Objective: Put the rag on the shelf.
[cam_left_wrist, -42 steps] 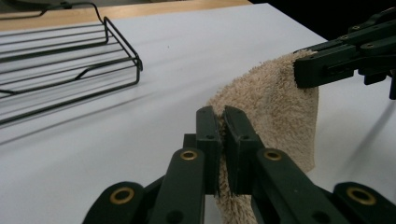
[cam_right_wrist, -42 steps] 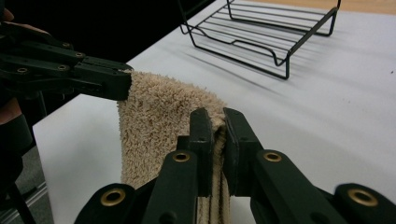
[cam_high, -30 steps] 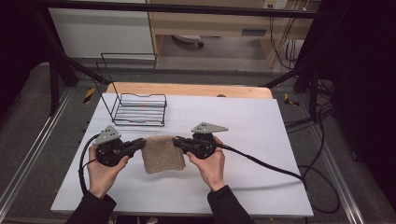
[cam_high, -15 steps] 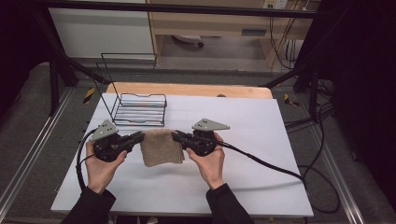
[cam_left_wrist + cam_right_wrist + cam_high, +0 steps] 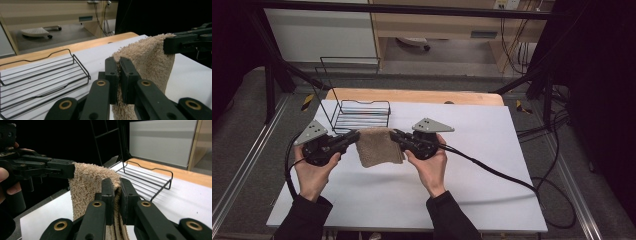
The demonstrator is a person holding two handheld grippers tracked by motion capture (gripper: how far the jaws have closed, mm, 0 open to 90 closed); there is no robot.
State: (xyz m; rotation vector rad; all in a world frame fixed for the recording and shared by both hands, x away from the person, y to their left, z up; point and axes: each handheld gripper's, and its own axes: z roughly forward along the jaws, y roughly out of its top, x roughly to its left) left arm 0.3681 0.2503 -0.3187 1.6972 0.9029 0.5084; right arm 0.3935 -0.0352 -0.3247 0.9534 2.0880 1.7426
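A beige towel hangs between the two tongs above the left half of the white worktop, lifted clear of it. The left tongs are clenched on its upper left corner, the right tongs clenched on its upper right corner. Just behind the towel, a black wire rack stands near the worktop's far left corner.

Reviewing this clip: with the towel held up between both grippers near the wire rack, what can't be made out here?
- Towel bottom edge: cut off by the frame's lower edge in both gripper views.
- Towel corners: pinched inside the left hand-held gripper and right hand-held gripper, hidden by the jaws.
- Wire rack far end: cut off at the left gripper view's left edge.
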